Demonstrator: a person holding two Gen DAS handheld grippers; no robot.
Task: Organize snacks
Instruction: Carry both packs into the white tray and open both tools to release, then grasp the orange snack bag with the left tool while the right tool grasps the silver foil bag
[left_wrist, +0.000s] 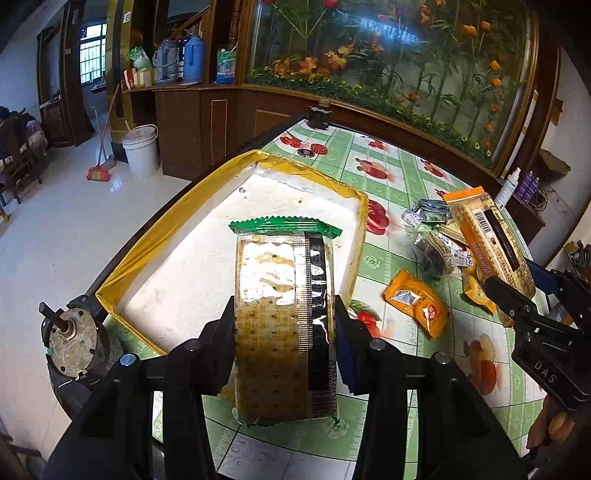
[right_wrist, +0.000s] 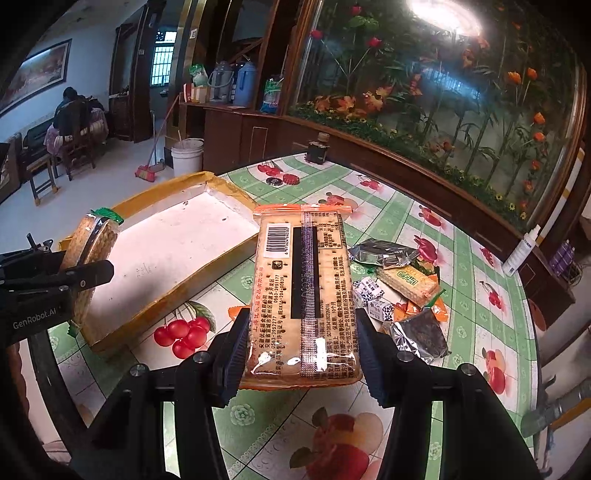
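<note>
Left hand-held gripper: clenched on a green-edged cracker pack, pads pressing both long sides, pack held lengthwise above the near end of a shallow white tray with yellow taped walls. Right hand-held gripper: clenched on an orange-edged cracker pack, barcode side up, held over the desk between the tray and the loose snack pile, not yet over the tray.

Step in hand, as judged: carrying both packs to the tray. Best done by lowering the green-edged pack flat onto the tray floor, parallel to a long wall, leaving room alongside for the second pack; releasing only once the pack rests on the floor, since crackers break easily. Best to bring the orange-edged pack over the near tray wall with clearance rather than dragging across it, then set it down side by side, not stacked crookedly.

Remaining on the desk, to the right of the tray: a small orange packet, silver foil packets, a wafer pack, small black-and-white wrapped sweets, and a dark foil-backed packet, lying in a loose heap, some touching.

Obstacles: a metal motor at the desk edge just beside the tray's near left corner, close to the left gripper; the two grippers near one another over the tray; bottle caps and a small dark jar at the far end, well apart.
</note>
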